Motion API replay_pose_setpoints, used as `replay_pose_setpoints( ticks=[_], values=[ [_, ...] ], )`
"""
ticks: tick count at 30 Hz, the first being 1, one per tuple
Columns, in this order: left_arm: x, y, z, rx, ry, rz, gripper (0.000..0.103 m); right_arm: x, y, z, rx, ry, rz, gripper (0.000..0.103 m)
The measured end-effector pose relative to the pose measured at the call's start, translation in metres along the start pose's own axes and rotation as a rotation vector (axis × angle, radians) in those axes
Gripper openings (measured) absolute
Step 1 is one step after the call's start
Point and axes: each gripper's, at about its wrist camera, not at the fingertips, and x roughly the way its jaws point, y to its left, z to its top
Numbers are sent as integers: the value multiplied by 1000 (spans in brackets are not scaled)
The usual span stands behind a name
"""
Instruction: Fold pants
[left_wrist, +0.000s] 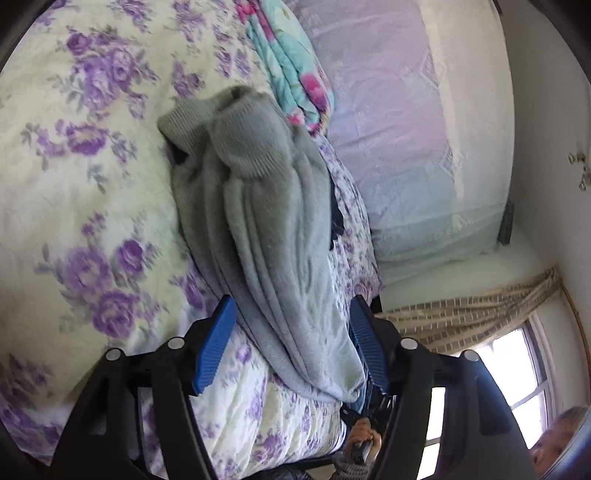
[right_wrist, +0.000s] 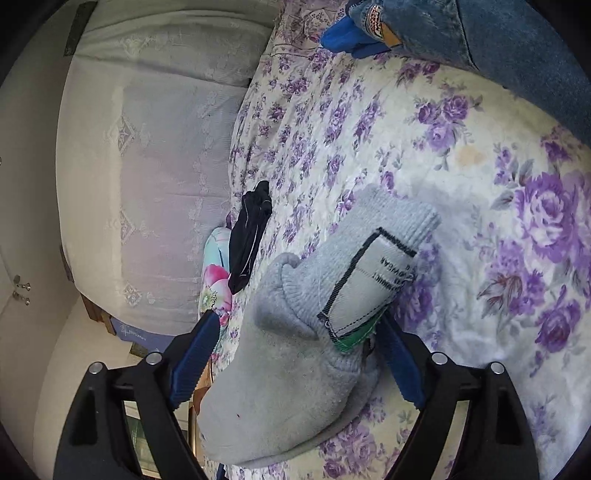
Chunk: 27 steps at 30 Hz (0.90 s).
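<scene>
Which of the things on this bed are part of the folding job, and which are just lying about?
Part of the job:
- grey pants
- left gripper, jaws open either side of the pants
- right gripper, jaws open

Just lying about:
- flowered bedspread
- turquoise flowered blanket
- small dark garment
- jeans

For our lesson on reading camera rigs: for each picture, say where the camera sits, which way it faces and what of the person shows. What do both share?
Left wrist: on the left gripper, facing along the grey pants on the floral bedspread; a hand shows.
Right wrist: on the right gripper, facing the pants' label; no body part is clearly visible.
Shared: pants, bedspread, open jaws.
</scene>
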Motion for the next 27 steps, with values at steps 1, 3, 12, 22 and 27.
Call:
replay_pose_setpoints(
  ticks=[1,3,12,22,27],
  values=[
    [1,3,5,-20,-16,13,63,1,0,0,3,0,0,85],
    [1,8,13,-67,-38,15,63,-1,-3,0,15,7,11,81],
    [3,12,45,-101,-116,180,63,-1,-13,2,69,51,0,72],
    [13,1,50,-70,-122,344,80,4,-10,2,58,71,-43,72],
    [35,-3,63,-20,-124,286,85,6,-7,0,31,46,-50,71]
  ],
)
